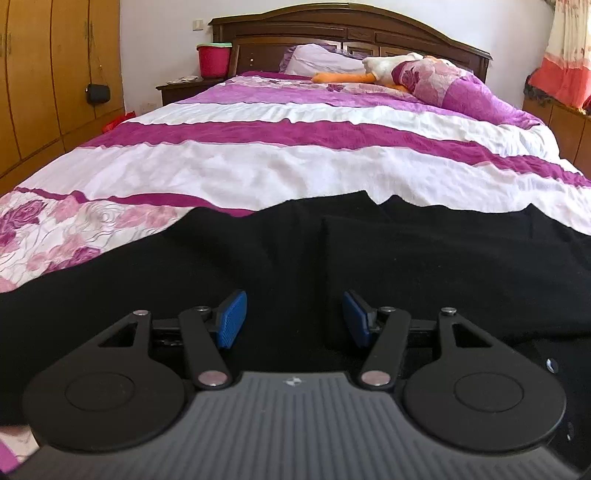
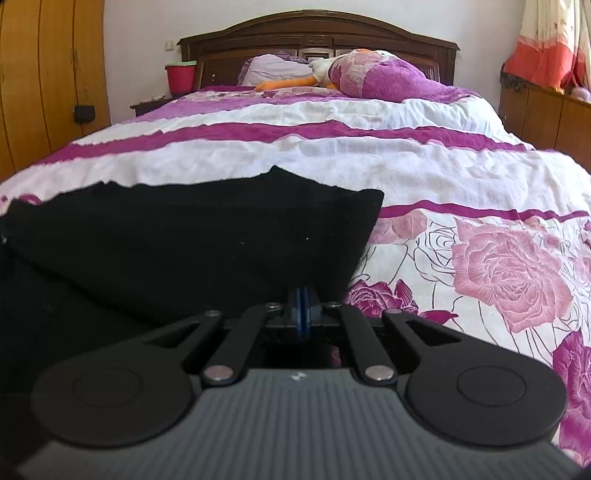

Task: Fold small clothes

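Home bedroom. Double bed (image 1: pixel 295 162) with carved dark wooden headboard (image 1: pixel 347 29); purple, white and rose-print duvet (image 2: pixel 480 258). Pillows (image 1: pixel 321 61) at head end, plush toy (image 1: pixel 384 68) with orange parts among them. Nightstand (image 1: pixel 184 86) left of bed, red bucket (image 1: pixel 213 59) on top. Tall wooden wardrobe (image 1: pixel 48 74) along left wall, small black bag (image 1: pixel 98 92) hanging from a door. Floral curtain (image 1: pixel 569 48) at right above low wooden cabinet (image 2: pixel 546 110). Wall switch (image 1: pixel 198 25) beside headboard.
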Action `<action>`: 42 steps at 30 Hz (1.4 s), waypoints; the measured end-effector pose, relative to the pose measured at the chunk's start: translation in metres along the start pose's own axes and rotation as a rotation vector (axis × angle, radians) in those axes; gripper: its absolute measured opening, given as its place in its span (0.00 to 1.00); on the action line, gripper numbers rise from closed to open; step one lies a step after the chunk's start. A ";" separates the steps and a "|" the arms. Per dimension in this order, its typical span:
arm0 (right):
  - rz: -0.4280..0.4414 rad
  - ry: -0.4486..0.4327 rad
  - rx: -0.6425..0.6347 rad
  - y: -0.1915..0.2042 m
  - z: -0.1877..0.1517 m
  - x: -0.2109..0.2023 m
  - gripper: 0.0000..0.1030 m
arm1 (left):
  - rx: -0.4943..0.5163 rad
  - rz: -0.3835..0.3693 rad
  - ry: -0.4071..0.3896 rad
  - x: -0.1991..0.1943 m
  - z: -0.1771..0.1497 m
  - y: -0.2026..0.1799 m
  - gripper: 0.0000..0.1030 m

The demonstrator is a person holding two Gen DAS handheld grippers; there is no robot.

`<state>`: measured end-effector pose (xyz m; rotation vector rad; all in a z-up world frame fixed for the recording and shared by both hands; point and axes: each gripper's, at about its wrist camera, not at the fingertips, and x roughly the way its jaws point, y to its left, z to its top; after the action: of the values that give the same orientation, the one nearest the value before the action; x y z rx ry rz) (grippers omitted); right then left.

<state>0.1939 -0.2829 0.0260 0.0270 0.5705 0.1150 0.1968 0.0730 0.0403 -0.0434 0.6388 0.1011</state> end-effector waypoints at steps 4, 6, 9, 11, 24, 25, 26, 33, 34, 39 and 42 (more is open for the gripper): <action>0.030 -0.005 0.056 -0.003 0.004 -0.016 0.47 | 0.014 0.045 0.011 -0.018 0.000 0.008 0.62; 0.027 -0.025 0.037 0.001 0.005 -0.027 0.61 | 0.014 0.060 0.006 -0.029 -0.001 0.014 0.62; 0.047 -0.037 0.010 0.009 0.006 -0.043 0.60 | 0.000 0.080 -0.002 -0.046 -0.004 0.025 0.62; 0.062 -0.048 -0.002 0.013 0.008 -0.055 0.60 | -0.015 0.097 -0.009 -0.060 -0.008 0.034 0.62; 0.139 0.001 0.011 0.048 0.003 -0.114 0.60 | -0.099 0.195 0.004 -0.115 -0.036 0.081 0.67; 0.146 0.011 0.020 0.049 0.003 -0.117 0.60 | -0.105 0.200 0.005 -0.118 -0.038 0.084 0.68; 0.156 0.021 0.033 0.050 0.002 -0.120 0.60 | -0.108 0.204 0.007 -0.121 -0.040 0.088 0.68; 0.204 0.060 0.093 0.052 -0.002 -0.140 0.60 | -0.093 0.238 0.029 -0.134 -0.059 0.107 0.73; 0.209 0.065 0.098 0.052 -0.004 -0.141 0.60 | -0.091 0.246 0.029 -0.134 -0.061 0.110 0.73; 0.172 0.107 0.103 0.054 -0.023 -0.139 0.60 | -0.091 0.273 0.066 -0.127 -0.071 0.121 0.74; 0.151 0.135 0.127 0.053 -0.035 -0.134 0.60 | -0.078 0.260 0.080 -0.123 -0.075 0.124 0.74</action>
<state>0.0583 -0.2457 0.0717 0.1872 0.7101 0.2287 0.0406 0.1813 0.0522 -0.0396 0.7183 0.3772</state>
